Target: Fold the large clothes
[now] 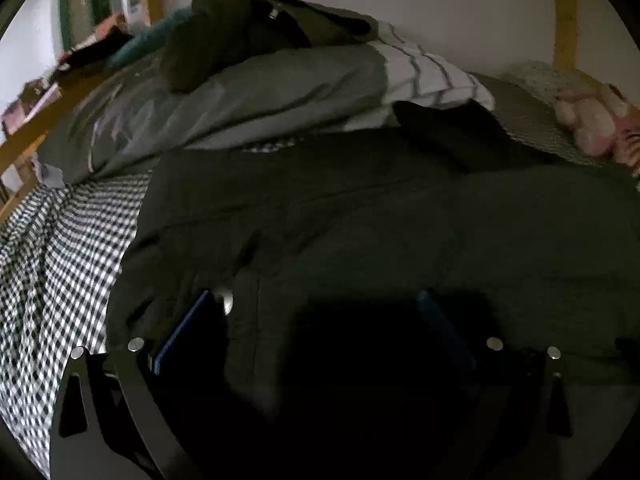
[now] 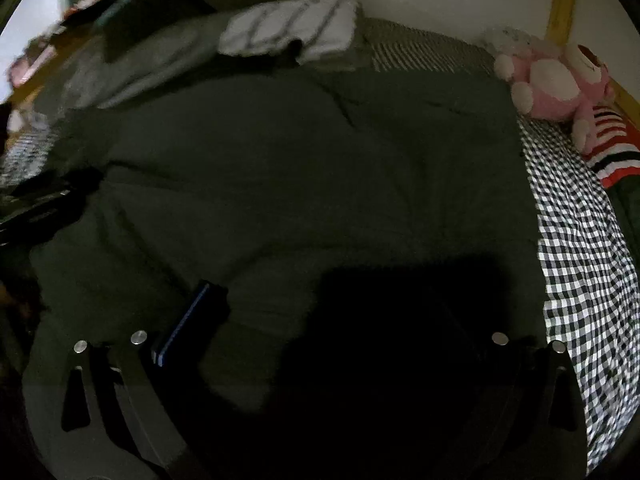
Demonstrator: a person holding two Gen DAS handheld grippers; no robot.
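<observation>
- Lying spread across the checked bed sheet (image 2: 580,240), the dark green garment (image 2: 300,168) is seen flat and broad, with bedding heaped behind it.
- Jaws of the left gripper (image 1: 320,312) and the right gripper (image 2: 332,304) are held wide apart just above the cloth, nothing pinched.
- Only the top layer could be caught, since the fabric is thick; a crooked fold would likely follow.
- The pink plush toy (image 2: 556,88) near the far corner could be snagged.

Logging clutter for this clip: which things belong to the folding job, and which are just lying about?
Job:
- dark green garment spread on the checked sheet
- left gripper, open
- right gripper, open

Lying about:
- pink plush toy
- striped white cloth
- grey bedding
</observation>
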